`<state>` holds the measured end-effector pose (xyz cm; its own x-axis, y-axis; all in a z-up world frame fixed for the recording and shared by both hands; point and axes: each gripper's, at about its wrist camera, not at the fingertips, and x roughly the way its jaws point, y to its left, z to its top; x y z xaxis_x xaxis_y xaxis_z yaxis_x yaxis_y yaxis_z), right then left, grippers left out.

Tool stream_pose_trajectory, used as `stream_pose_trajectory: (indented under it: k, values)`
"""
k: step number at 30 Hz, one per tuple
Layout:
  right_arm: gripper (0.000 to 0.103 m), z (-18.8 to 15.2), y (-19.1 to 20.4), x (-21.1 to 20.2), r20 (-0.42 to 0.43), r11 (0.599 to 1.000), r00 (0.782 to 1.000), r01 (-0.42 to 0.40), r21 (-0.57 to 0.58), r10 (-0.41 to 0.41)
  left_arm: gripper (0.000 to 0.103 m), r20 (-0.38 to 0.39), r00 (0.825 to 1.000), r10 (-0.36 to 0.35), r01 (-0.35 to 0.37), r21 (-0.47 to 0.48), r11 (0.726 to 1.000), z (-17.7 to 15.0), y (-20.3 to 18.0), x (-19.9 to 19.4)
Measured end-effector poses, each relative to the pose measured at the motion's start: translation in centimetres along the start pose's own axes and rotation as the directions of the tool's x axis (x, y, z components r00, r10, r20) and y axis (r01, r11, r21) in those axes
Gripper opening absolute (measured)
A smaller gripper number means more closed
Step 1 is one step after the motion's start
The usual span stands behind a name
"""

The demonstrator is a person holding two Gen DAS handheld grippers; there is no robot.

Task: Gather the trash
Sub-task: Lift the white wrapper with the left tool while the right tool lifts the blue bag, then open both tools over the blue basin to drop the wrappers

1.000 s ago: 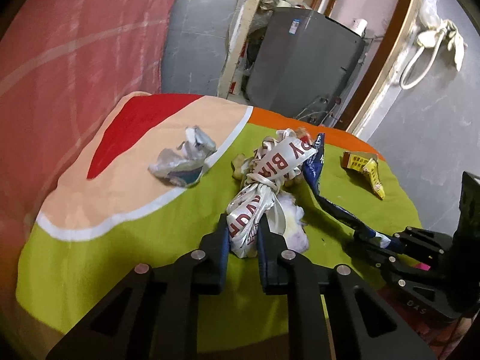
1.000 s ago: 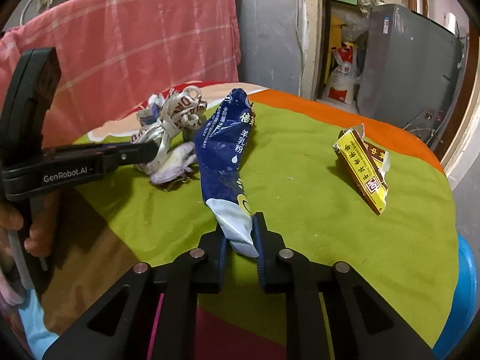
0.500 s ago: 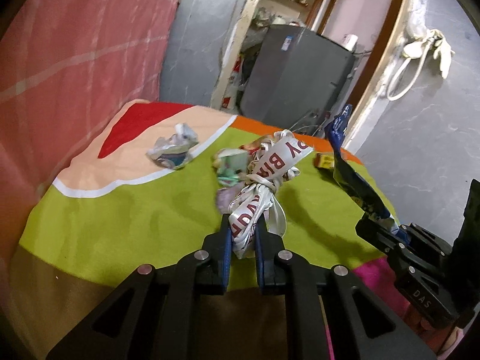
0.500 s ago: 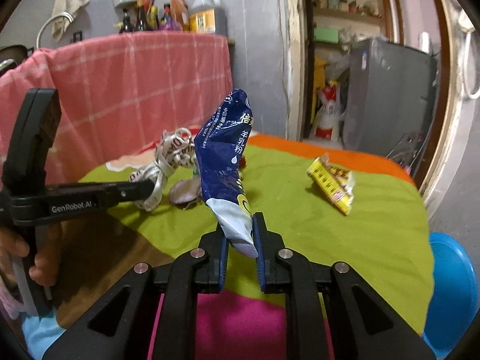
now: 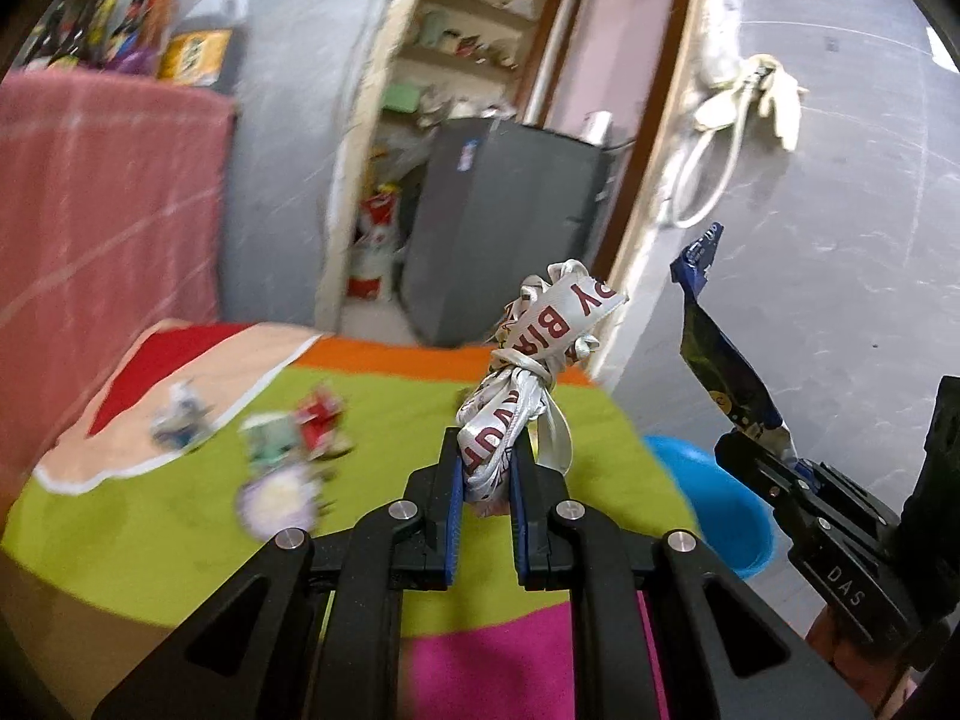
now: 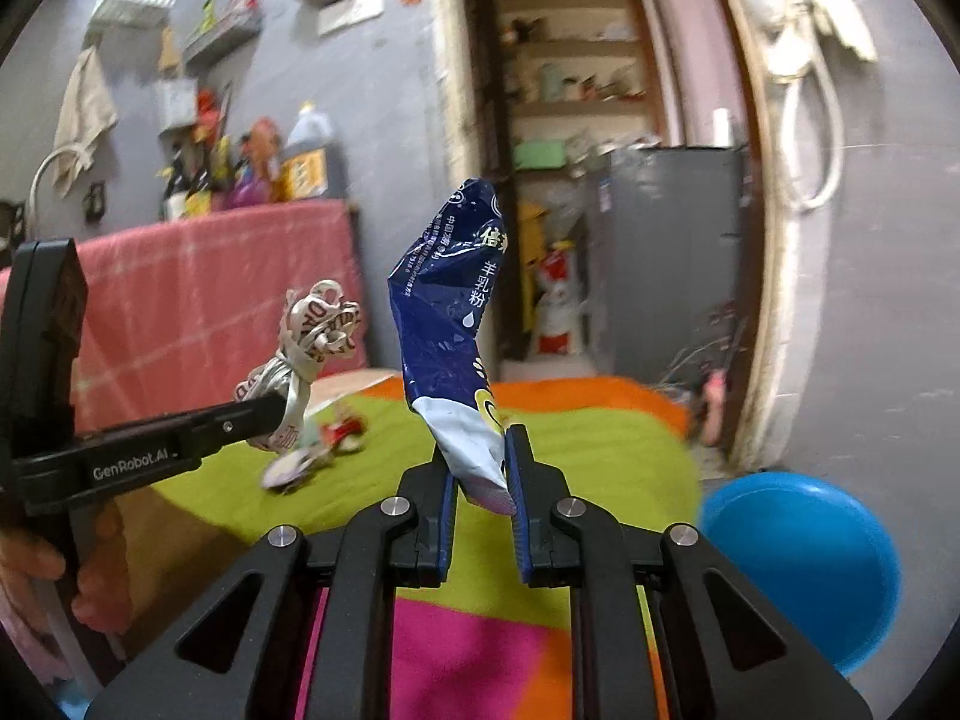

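From the left wrist: the left gripper [image 5: 485, 474] is clamped on the lower end of a knotted ribbon [image 5: 528, 372], which stands up clear of the table [image 5: 384, 414]. To the right the right gripper [image 5: 774, 456] pinches a blue packet [image 5: 720, 372]. A blue basin [image 5: 714, 516] sits on the floor just past the table's right edge; it looks like the place for the trash. Several scraps, blurred here, are still on the cloth near the table's left side: a crumpled wrapper [image 5: 180, 420], a red bit [image 5: 321, 417] and a pale round piece [image 5: 276, 498].

From the right wrist: the right gripper [image 6: 478, 471] is closed on the pale bottom end of the blue packet [image 6: 447, 312], which rises upright and bent. The left gripper [image 6: 270, 411] holds the ribbon [image 6: 312, 330] over the table's left part. The basin [image 6: 798, 552] lies low to the right.

To do the carry well, both grips should hold firm until each piece hangs over the basin's middle, then release low, since light ribbon and foil can drift past the rim.
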<state>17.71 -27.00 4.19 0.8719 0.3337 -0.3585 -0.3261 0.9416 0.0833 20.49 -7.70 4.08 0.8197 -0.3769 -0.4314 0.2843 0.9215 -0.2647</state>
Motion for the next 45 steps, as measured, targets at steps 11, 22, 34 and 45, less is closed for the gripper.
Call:
stream_pose_trajectory:
  k: [11, 22, 34, 45]
  values:
    - [0.013, 0.6, -10.3, -5.1, 0.090, 0.973, 0.971, 0.217, 0.073, -0.223, 0.011, -0.007, 0.987, -0.161, 0.161, 0.074, 0.984, 1.2, -10.8, 7.0]
    - [0.014, -2.7, -19.9, -4.6, -0.025, 0.920, 0.942, 0.332, 0.208, -0.335, 0.011, -0.193, 0.959, -0.206, 0.227, 0.090, 0.970, 0.1, -17.8, 15.8]
    - [0.015, -6.5, -23.3, -1.8, -0.169, 0.888, 0.941, 0.334, 0.317, -0.294, 0.018, -0.365, 0.916, -0.167, 0.207, 0.074, 0.975, -2.4, -18.4, 21.9]
    - [0.028, -5.3, -22.5, -2.9, -0.131, 0.880, 0.935, 0.355, 0.317, -0.330, 0.030, -0.376, 0.907, -0.191, 0.221, 0.039, 0.974, -2.7, -17.6, 21.0]
